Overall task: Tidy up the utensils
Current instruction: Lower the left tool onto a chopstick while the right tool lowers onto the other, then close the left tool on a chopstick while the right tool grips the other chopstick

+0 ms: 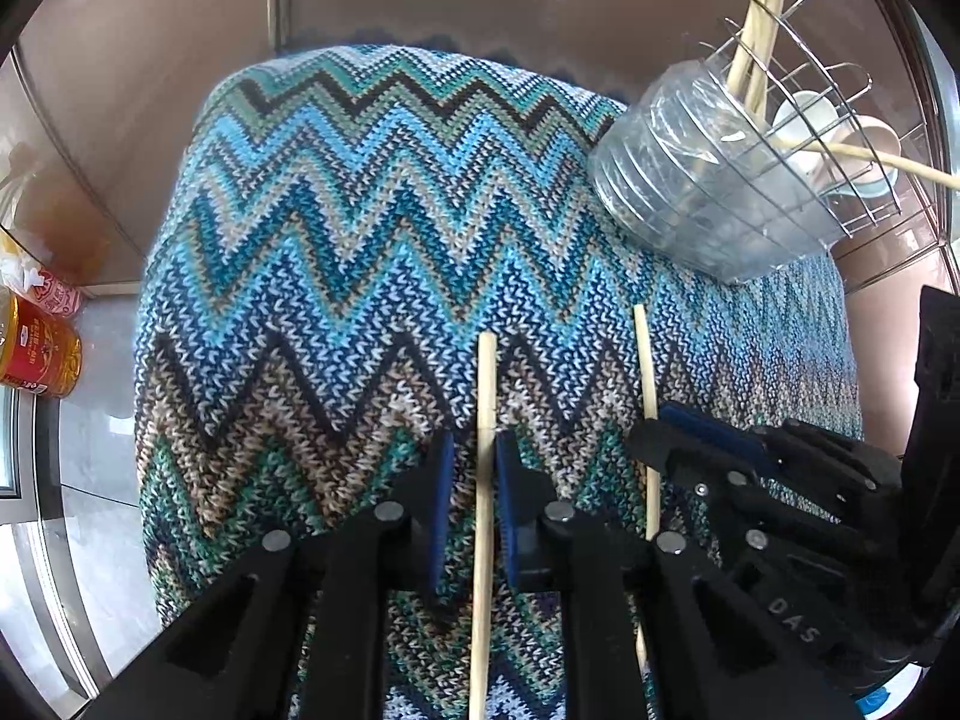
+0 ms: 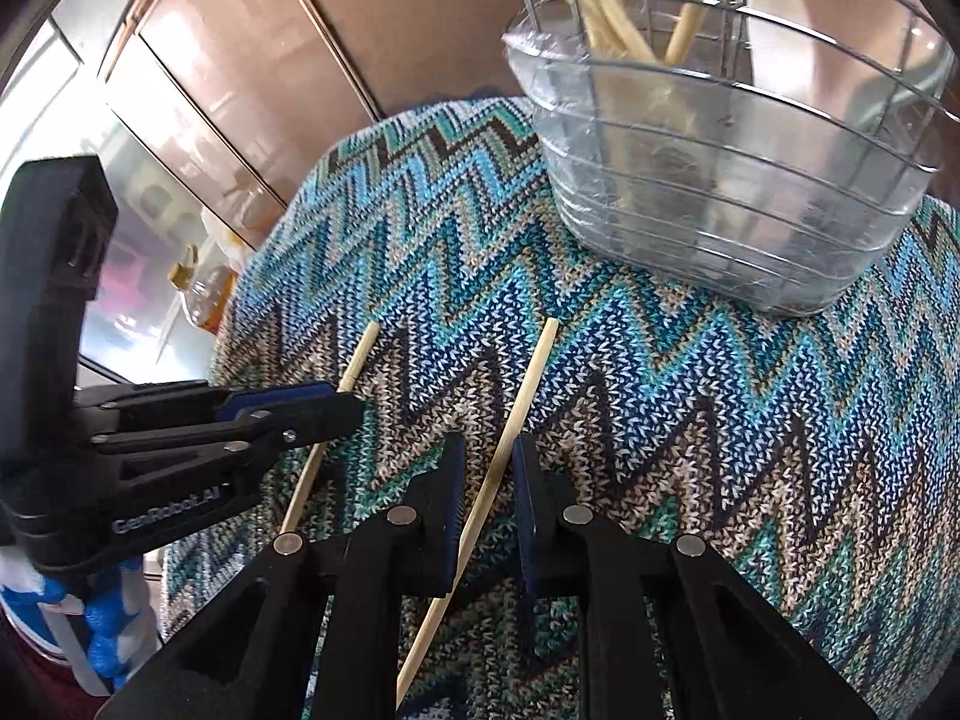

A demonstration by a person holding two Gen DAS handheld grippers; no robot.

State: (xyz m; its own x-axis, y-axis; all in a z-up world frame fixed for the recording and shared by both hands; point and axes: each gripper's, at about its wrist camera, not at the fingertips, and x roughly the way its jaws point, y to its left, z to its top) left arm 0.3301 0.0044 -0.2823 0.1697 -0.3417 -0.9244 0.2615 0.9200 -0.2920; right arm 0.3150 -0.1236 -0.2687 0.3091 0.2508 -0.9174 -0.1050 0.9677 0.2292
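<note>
Two wooden chopsticks lie side by side on a blue zigzag knitted cloth (image 1: 360, 240). My left gripper (image 1: 475, 441) points down over one chopstick (image 1: 487, 378). It stands narrowly open, the stick against the right pad and a gap at the left pad. My right gripper (image 2: 487, 444) straddles the other chopstick (image 2: 537, 366), narrowly open with gaps on both sides. Each view shows the other gripper from the side: the right gripper (image 1: 654, 426) by its chopstick (image 1: 645, 360), the left gripper (image 2: 354, 414) over its chopstick (image 2: 360, 360).
A clear plastic tub (image 1: 708, 180) in a wire rack (image 2: 780, 90) at the cloth's far right holds several chopsticks, with white spoons (image 1: 804, 120) beside it. A red can (image 1: 36, 348) and an oil bottle (image 2: 204, 294) stand left of the cloth. Brown panels rise behind.
</note>
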